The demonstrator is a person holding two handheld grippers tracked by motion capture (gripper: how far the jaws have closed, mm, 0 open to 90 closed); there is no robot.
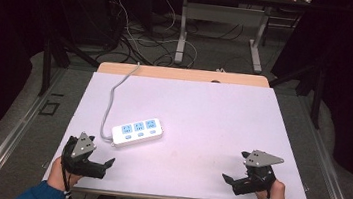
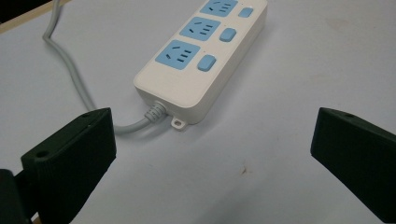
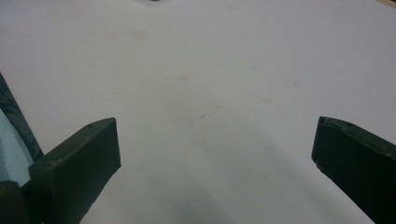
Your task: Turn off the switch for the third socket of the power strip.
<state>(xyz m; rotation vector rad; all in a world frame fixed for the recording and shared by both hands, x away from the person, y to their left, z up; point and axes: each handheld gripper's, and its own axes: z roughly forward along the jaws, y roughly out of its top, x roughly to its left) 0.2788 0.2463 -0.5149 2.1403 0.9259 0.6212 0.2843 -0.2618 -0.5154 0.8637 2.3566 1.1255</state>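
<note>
I hold both claws low at the near edge of the table (image 1: 223, 115), one at each corner. My left claw (image 1: 99, 157) sits at the near left with its jaws spread wide and nothing between them; in the left gripper view the two black jaws stand far apart over bare white surface. The power strip (image 1: 137, 132) lies just beyond that claw, slightly to its right, flat on the table and angled so its far end runs toward the right. It is white with three blue sockets and a blue switch beside each, seen clearly in the left gripper view (image 2: 205, 56). Its grey cord (image 1: 110, 103) leaves the near left end, loops out to the left and runs away to the far edge of the table. The claw is near the strip but clear of it. My right claw (image 1: 241, 171) rests at the near right, well apart from the strip, jaws also wide apart and empty over plain table in the right gripper view.
</note>
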